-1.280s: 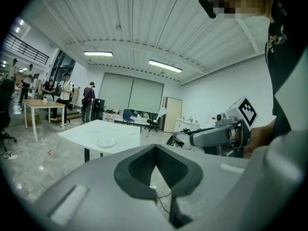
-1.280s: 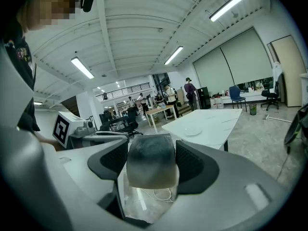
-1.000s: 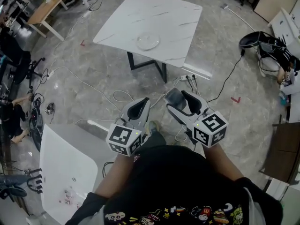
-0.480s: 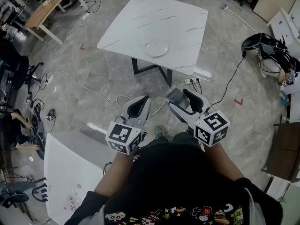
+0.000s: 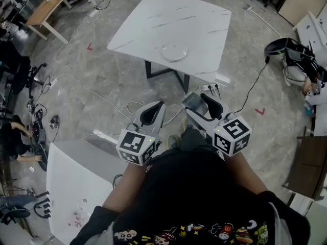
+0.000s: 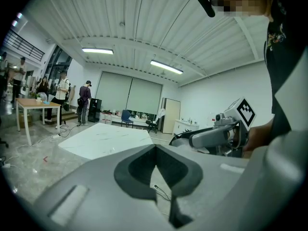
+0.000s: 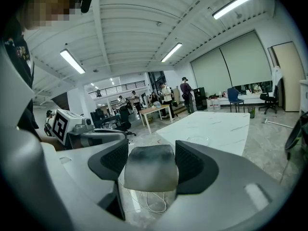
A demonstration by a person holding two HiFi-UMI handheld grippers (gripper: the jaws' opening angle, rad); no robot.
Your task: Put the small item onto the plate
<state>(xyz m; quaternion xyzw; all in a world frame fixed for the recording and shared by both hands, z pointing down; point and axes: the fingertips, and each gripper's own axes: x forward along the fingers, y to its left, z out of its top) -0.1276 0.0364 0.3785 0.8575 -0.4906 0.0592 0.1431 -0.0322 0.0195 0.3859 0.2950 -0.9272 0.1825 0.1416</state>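
Observation:
My right gripper (image 5: 196,103) is shut on a small grey flat item (image 7: 149,167), held between its black pads and also seen as the grey item (image 5: 191,103) in the head view. My left gripper (image 5: 151,112) is shut with nothing in it; its jaw tips meet (image 6: 155,150). Both are held out over the floor in front of the person. A clear glass plate (image 5: 174,52) lies near the front edge of the white marble table (image 5: 153,19), well ahead of both grippers; in the right gripper view the plate (image 7: 198,140) shows on the table (image 7: 219,125).
A power strip and cables (image 5: 210,87) lie on the floor beside the table's black leg (image 5: 163,73). A second white table (image 5: 71,182) stands at lower left. Chairs, desks and people (image 6: 85,100) fill the room's edges. A black bag (image 5: 278,46) sits at right.
The view has advanced toward the marble table; the plate and table sit slightly lower and more to the right in the head view. Both grippers keep their pose and the right still holds the item.

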